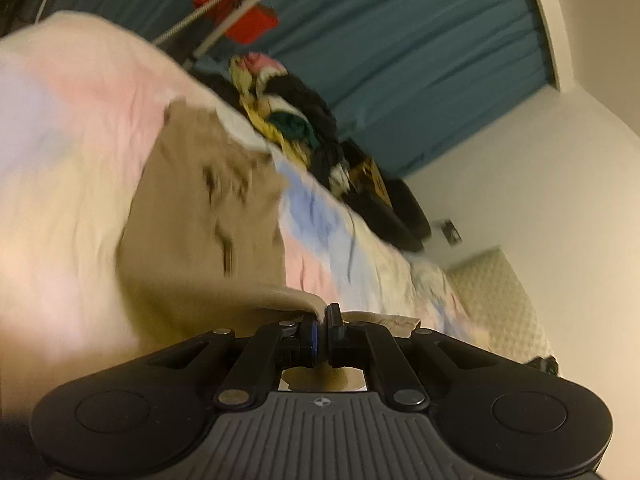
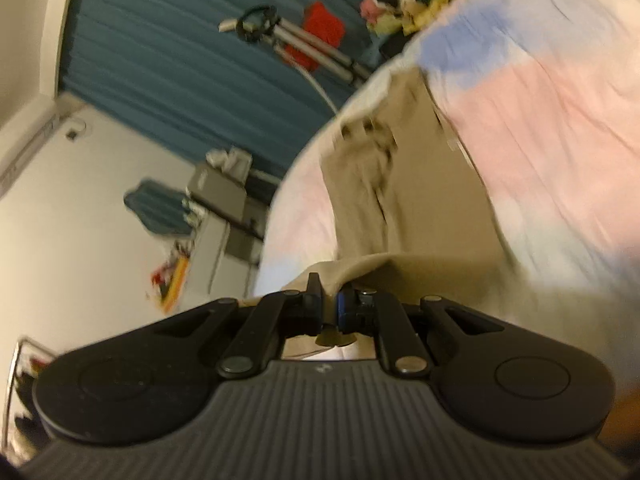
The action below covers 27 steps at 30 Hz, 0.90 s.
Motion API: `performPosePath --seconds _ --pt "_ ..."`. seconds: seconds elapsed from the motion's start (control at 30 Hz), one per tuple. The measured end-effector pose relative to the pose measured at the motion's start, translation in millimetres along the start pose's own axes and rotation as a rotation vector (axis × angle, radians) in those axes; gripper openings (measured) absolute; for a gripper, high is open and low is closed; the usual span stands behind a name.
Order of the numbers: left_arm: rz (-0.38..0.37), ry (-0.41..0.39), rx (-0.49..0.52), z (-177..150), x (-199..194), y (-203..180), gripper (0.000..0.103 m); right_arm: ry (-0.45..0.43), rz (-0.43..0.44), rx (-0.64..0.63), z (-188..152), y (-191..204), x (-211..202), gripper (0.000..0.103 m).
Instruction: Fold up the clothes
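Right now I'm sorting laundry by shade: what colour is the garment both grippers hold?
Tan, a khaki beige garment; the left wrist view shows it best.

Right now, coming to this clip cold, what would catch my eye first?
The tan garment spread on the pastel bedspread, its near edge pinched by both the left hand-held gripper and the right hand-held gripper. Behind it, a heap of mixed clothes lies at the bed's far end, before a teal curtain.

Teal curtain behind bed; white wall; tripod.
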<state>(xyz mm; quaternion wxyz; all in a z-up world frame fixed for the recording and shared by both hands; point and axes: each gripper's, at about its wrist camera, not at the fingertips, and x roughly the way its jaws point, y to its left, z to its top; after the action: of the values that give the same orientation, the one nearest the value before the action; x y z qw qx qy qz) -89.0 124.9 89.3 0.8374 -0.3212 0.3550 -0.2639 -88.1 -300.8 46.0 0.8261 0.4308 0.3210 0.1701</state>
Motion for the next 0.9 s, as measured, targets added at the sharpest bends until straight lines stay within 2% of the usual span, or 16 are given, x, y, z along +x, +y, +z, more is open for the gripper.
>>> performPosePath --seconds 0.13,0.23,0.33,0.47,0.6,0.73,0.77,0.8,0.83,0.87,0.9 --pt "0.067 -0.054 -0.018 50 50 14 0.004 -0.046 -0.064 -0.013 52 6 68 0.011" --pt "0.161 -0.095 0.038 70 90 30 0.004 -0.041 -0.113 -0.019 75 -5 118 0.011" --pt "0.214 -0.113 0.132 71 121 47 0.005 -0.035 -0.168 -0.068 83 -24 157 0.011" --pt "0.275 -0.101 0.188 63 158 74 0.005 -0.004 -0.215 -0.087 77 -60 191 0.012" --pt "0.300 -0.066 0.233 60 188 93 0.005 0.003 -0.242 -0.101 77 -90 208 0.013" --pt "0.319 -0.016 0.298 60 206 100 0.008 0.039 -0.246 -0.056 81 -102 214 0.015" --pt "0.315 -0.010 0.306 61 205 99 0.010 0.051 -0.236 -0.045 83 -101 213 0.021" --pt "0.305 -0.020 0.315 60 201 96 0.020 0.062 -0.225 -0.035 84 -99 213 0.028" --pt "0.292 -0.033 0.325 60 196 93 0.034 0.069 -0.206 -0.030 84 -97 210 0.050" --pt "0.280 -0.046 0.335 59 191 89 0.040 0.070 -0.185 -0.030 83 -93 207 0.073" --pt "0.268 -0.059 0.344 58 186 85 0.046 0.070 -0.174 -0.049 81 -87 202 0.078"
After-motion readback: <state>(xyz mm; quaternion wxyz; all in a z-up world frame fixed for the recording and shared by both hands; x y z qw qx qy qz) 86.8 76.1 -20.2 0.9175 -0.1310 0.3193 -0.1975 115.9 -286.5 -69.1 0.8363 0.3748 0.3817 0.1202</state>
